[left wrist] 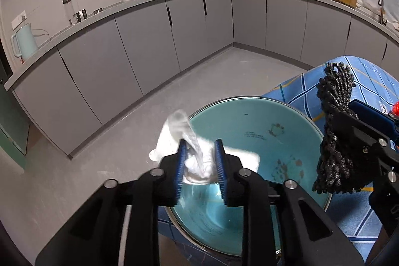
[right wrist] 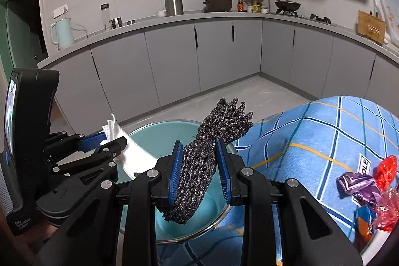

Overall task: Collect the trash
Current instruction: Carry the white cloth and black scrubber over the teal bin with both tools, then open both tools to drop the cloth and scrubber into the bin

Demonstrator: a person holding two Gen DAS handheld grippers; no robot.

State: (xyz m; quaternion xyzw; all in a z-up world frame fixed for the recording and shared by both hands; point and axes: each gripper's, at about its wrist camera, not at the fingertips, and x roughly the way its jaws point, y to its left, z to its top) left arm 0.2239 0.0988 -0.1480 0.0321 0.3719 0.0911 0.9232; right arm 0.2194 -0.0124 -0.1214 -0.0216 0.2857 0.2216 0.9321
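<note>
My left gripper [left wrist: 200, 142] hangs over a teal basin [left wrist: 249, 121] with a metal rim. A crumpled white tissue [left wrist: 199, 163] sits loosely between its blue pads, smeared by motion while the fingers look sharp. From the right wrist view, the left gripper [right wrist: 109, 141] is at the basin's [right wrist: 159, 127] left rim with the tissue [right wrist: 136, 153] sticking out of it. My right gripper [right wrist: 199, 142] is shut on a dark speckled cord bundle [right wrist: 197, 166], held upright above the basin's near side. In the left wrist view, the right gripper [left wrist: 349, 115] and the bundle [left wrist: 334, 96] are at the right.
The basin stands at the corner of a table with a blue checked cloth [right wrist: 311, 131]. Purple [right wrist: 356, 185], red [right wrist: 385, 166] and orange [right wrist: 364, 218] wrappers lie on the cloth at the right. Grey floor [left wrist: 199, 81] and L-shaped grey cabinets [left wrist: 149, 41] lie beyond.
</note>
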